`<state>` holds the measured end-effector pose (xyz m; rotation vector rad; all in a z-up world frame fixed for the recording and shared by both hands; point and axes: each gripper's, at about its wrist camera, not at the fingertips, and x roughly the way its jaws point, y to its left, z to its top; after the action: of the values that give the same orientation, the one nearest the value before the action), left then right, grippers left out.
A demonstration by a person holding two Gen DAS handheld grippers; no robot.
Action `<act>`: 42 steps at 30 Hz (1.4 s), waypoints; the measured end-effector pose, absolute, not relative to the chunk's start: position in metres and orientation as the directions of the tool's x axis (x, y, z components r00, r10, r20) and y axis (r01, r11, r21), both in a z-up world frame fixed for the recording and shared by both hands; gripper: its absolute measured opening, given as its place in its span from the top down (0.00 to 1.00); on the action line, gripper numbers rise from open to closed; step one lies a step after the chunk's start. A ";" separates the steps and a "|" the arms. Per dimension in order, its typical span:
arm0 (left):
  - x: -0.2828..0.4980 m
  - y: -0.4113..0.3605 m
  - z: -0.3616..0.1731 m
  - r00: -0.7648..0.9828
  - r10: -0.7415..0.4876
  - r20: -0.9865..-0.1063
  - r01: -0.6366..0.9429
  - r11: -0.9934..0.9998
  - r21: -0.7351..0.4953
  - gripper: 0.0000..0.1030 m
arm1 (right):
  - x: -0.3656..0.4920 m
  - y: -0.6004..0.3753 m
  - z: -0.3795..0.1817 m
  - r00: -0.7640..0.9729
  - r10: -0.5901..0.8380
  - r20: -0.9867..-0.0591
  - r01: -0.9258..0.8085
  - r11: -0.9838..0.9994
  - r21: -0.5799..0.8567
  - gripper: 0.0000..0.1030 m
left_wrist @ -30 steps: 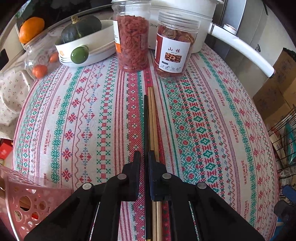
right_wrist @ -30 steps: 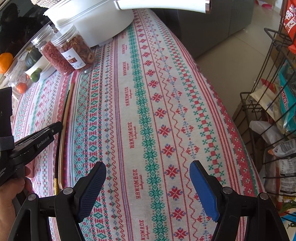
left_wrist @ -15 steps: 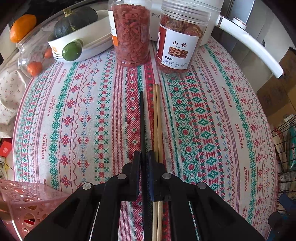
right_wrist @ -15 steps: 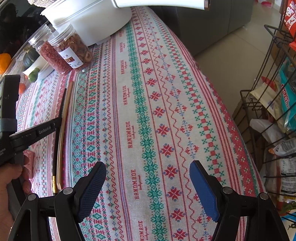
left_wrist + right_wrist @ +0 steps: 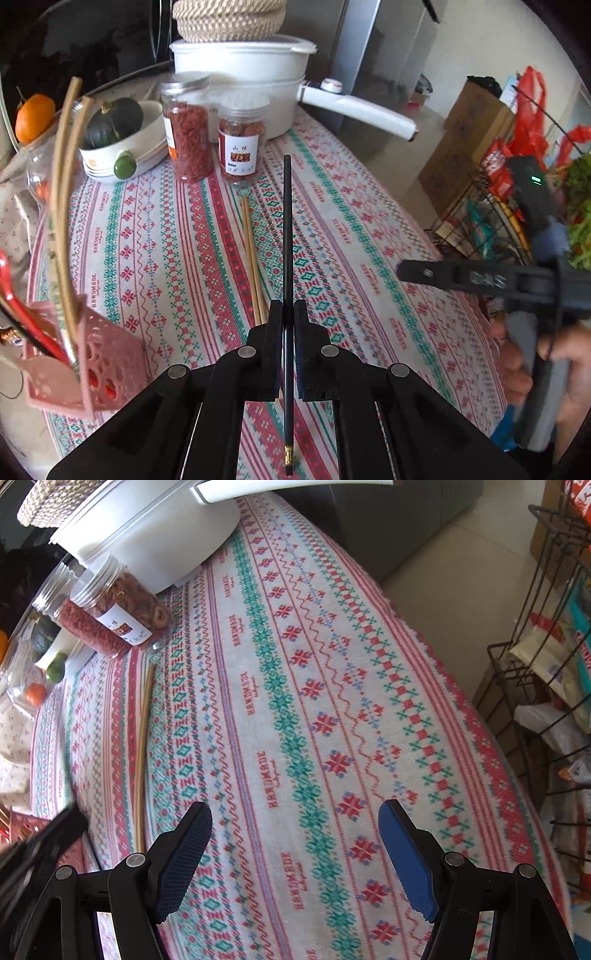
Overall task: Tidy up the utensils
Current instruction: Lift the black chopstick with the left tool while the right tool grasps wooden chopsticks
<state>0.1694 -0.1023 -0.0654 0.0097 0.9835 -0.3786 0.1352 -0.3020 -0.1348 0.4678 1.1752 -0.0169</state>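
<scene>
My left gripper [image 5: 287, 314] is shut on a black chopstick [image 5: 287, 229] and holds it lifted above the patterned tablecloth [image 5: 351, 236], tip pointing away. A pair of wooden chopsticks [image 5: 252, 258] lies on the cloth just left of it; it also shows in the right wrist view [image 5: 142, 746]. A pink perforated utensil holder [image 5: 92, 369] stands at the lower left with two long wooden chopsticks [image 5: 64, 206] and a red utensil [image 5: 22, 314] in it. My right gripper [image 5: 295, 834] is open and empty above the cloth; it also shows at the right of the left wrist view [image 5: 480, 277].
Two jars of dried food [image 5: 188, 129] [image 5: 242, 136], a white pot with a long handle [image 5: 258, 74] and a white bowl holding a green squash [image 5: 118, 140] stand at the back. A wire rack with packets [image 5: 546, 664] stands off the table's right edge.
My left gripper has lifted the black chopstick off the cloth and tilted up; the wooden pair stays on the table. The right gripper has moved slightly and stays open.
</scene>
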 end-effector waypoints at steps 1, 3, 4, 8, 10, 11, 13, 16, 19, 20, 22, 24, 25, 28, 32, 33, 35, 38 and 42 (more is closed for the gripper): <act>0.159 -0.099 -0.057 0.505 -0.319 -0.802 0.332 0.929 -0.161 0.95 | 0.139 -0.297 -0.136 0.395 0.233 -0.889 0.254 0.902 0.349 0.24; 0.138 -0.087 -0.045 0.524 -0.349 -0.777 0.349 0.920 -0.177 0.95 | 0.147 -0.286 -0.138 0.389 0.248 -0.887 0.244 0.901 0.359 0.24; 0.128 -0.079 -0.040 0.534 -0.362 -0.764 0.351 0.917 -0.189 0.95 | 0.152 -0.278 -0.140 0.386 0.254 -0.887 0.237 0.902 0.362 0.24; 0.098 -0.050 -0.029 0.580 -0.399 -0.711 0.357 0.908 -0.219 0.95 | 0.172 -0.250 -0.147 0.381 0.264 -0.886 0.205 0.910 0.359 0.24; 0.092 -0.035 -0.027 0.574 -0.417 -0.704 0.337 0.905 -0.261 0.95 | 0.181 -0.238 -0.150 0.385 0.255 -0.887 0.189 0.919 0.346 0.24; 0.091 -0.029 -0.025 0.568 -0.438 -0.697 0.335 0.896 -0.290 0.95 | 0.185 -0.232 -0.152 0.387 0.248 -0.888 0.182 0.923 0.338 0.24; 0.085 -0.020 -0.018 0.587 -0.443 -0.678 0.338 0.895 -0.292 0.95 | 0.194 -0.222 -0.157 0.395 0.235 -0.888 0.173 0.931 0.323 0.24; 0.080 -0.006 -0.015 0.598 -0.449 -0.663 0.341 0.892 -0.297 0.95 | 0.207 -0.210 -0.164 0.405 0.222 -0.887 0.162 0.937 0.308 0.24; 0.080 0.009 -0.011 0.606 -0.464 -0.646 0.338 0.885 -0.319 0.95 | 0.220 -0.200 -0.171 0.409 0.193 -0.892 0.169 0.944 0.282 0.22; 0.079 0.013 -0.009 0.612 -0.464 -0.641 0.335 0.886 -0.321 0.95 | 0.223 -0.196 -0.171 0.423 0.172 -0.890 0.171 0.949 0.265 0.20; 0.075 0.020 -0.007 0.618 -0.463 -0.635 0.332 0.886 -0.324 0.95 | 0.230 -0.190 -0.172 0.439 0.141 -0.887 0.171 0.956 0.237 0.14; 0.072 0.027 -0.007 0.616 -0.469 -0.633 0.330 0.883 -0.333 0.95 | 0.239 -0.183 -0.175 0.441 0.115 -0.890 0.168 0.964 0.208 0.10; 0.071 0.029 -0.007 0.615 -0.472 -0.632 0.331 0.881 -0.337 0.95 | 0.241 -0.180 -0.176 0.448 0.091 -0.889 0.165 0.969 0.182 0.09; 0.067 0.035 -0.007 0.613 -0.478 -0.629 0.337 0.878 -0.339 0.95 | 0.252 -0.164 -0.181 0.458 0.006 -0.889 0.142 0.987 0.080 0.07; 0.063 0.039 -0.006 0.610 -0.485 -0.626 0.341 0.874 -0.345 0.95 | 0.259 -0.145 -0.187 0.481 -0.052 -0.875 0.110 0.994 0.001 0.02; 0.063 0.040 -0.006 0.610 -0.486 -0.626 0.342 0.874 -0.344 0.95 | 0.260 -0.143 -0.188 0.486 -0.040 -0.873 0.111 0.994 0.016 0.02; 0.064 0.041 -0.006 0.611 -0.485 -0.626 0.341 0.875 -0.345 0.95 | 0.261 -0.142 -0.189 0.492 -0.038 -0.870 0.119 0.993 0.024 0.01; 0.065 0.043 -0.007 0.612 -0.484 -0.626 0.334 0.875 -0.351 0.95 | 0.261 -0.138 -0.188 0.494 -0.029 -0.869 0.107 0.994 0.028 0.01; 0.066 0.045 -0.006 0.616 -0.482 -0.623 0.324 0.876 -0.356 0.95 | 0.250 -0.127 -0.184 0.491 -0.008 -0.871 0.089 0.995 0.041 0.15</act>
<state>0.0663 0.0452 -0.0065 -0.2171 0.7786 -0.4682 0.2501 -0.1267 -0.1839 0.0843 1.0565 -0.0589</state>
